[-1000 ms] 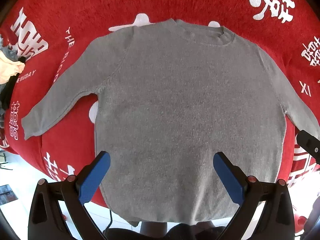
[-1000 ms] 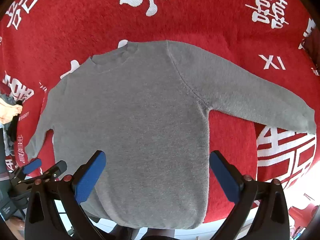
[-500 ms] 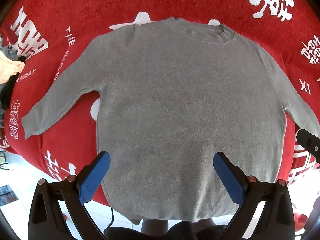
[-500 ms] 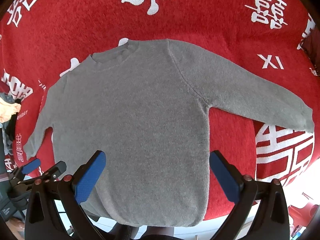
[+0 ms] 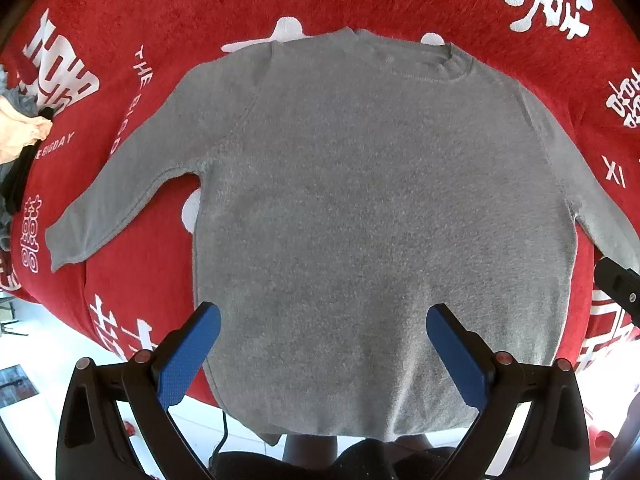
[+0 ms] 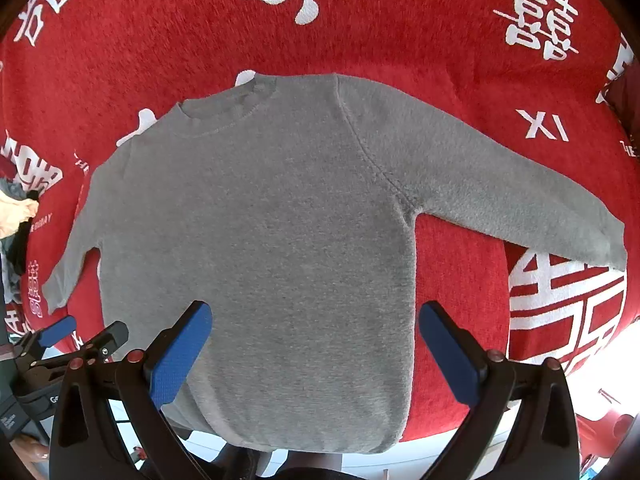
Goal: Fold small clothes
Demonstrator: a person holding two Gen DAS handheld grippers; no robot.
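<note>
Up front in the left wrist view, a grey sweater lies flat, front up, on a red cloth printed with white characters. Readable writing on that cloth includes "THE" and "BIGDAY" at the left and "XI" at the right. The collar points away from the camera and both sleeves spread outward; the hem hangs over the cloth's near edge. The left gripper hovers over the lower body of the sweater, its blue-padded jaws spread wide and empty. A pile of other clothes, peach and dark, sits at the far left edge.

Next, the right wrist view shows the same sweater with its right sleeve stretched toward a large white character. "XI" reads clearly on the cloth. The right gripper also has its jaws released, holding nothing, above the hem area. The left gripper appears at lower left.
</note>
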